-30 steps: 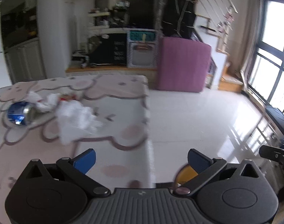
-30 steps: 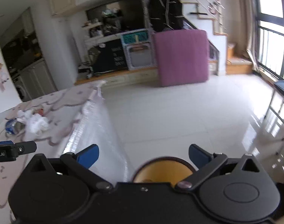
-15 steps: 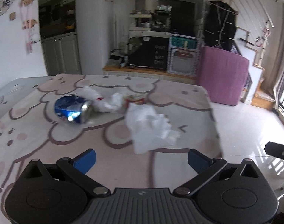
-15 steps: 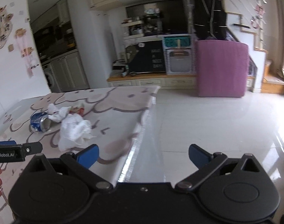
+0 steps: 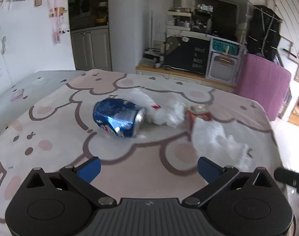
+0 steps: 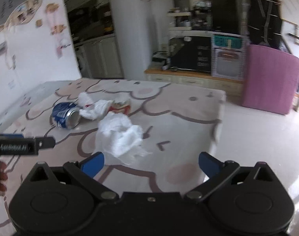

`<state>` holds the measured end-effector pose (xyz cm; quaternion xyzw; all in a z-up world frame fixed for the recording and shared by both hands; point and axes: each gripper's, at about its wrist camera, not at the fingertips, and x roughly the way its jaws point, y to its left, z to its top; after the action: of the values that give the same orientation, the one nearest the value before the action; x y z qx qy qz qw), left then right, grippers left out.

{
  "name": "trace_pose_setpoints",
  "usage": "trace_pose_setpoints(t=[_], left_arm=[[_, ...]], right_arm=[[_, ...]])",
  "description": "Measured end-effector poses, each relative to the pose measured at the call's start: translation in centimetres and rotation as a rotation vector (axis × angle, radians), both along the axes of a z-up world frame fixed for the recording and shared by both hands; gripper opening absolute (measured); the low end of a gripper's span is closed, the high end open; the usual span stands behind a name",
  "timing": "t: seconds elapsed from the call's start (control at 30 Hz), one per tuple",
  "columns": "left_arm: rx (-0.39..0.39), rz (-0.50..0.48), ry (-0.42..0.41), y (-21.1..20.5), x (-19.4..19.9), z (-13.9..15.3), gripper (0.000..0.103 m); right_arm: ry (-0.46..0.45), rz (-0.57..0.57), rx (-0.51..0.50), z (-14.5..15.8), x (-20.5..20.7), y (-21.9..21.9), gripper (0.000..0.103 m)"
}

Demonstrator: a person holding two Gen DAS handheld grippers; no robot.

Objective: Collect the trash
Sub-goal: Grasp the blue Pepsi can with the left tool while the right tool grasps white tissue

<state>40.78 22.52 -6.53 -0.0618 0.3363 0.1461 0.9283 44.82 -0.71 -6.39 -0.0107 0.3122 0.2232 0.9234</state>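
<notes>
**Two open claws face a cluster of trash**

Left wrist view: the left claw (image 5: 149, 167) stands with its blue tips wide apart, empty. The crushed blue can (image 5: 118, 117) lies on its side at frame centre on the table (image 5: 57, 137), straight ahead of the claw; its long axis runs left to right, silver end toward the right. A crumpled white tissue (image 5: 218, 139) sits lower right.

Right wrist view: the right claw (image 6: 151, 162) is likewise spread and empty. The tissue (image 6: 120, 137) lies just beyond its left tip; the can (image 6: 66, 115) is farther off, upper left. Judging by this, the left claw suits the can, the right the tissue.
</notes>
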Motion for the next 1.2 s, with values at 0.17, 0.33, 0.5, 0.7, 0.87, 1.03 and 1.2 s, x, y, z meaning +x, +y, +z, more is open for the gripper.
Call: trace_pose_setpoints(t=[0.17, 0.33, 0.5, 0.7, 0.87, 1.03, 1.2], left_arm=[[0.015, 0.021, -0.03, 2.1, 2.7, -0.7, 0.103], [0.037, -0.003, -0.02, 4.1, 5.2, -2.2, 0.103], [0.127, -0.062, -0.022, 5.9, 7.0, -4.1, 0.103], [0.163, -0.12, -0.027, 8.9, 8.9, -5.6, 0.103], [0.134, -0.178, -0.045, 10.5, 10.4, -6.7, 0.103], [0.152, -0.2, -0.031, 11.1, 11.6, -7.4, 0.103], [0.181, -0.23, -0.024, 11.4, 12.7, -7.7, 0.103]], right_arm=[[-0.034, 0.138, -0.058, -0.8, 1.3, 2.3, 0.103], [-0.057, 0.314, -0.163, -2.2, 2.3, 4.8, 0.103], [-0.112, 0.431, -0.273, -4.0, 3.2, 7.1, 0.101], [-0.128, 0.478, -0.297, -4.8, 5.8, 8.7, 0.093], [-0.049, 0.453, -0.191, -4.8, 8.1, 9.1, 0.086], [-0.026, 0.462, -0.167, -5.3, 9.1, 9.9, 0.078], [0.01, 0.448, -0.12, -5.7, 10.2, 10.2, 0.076]])
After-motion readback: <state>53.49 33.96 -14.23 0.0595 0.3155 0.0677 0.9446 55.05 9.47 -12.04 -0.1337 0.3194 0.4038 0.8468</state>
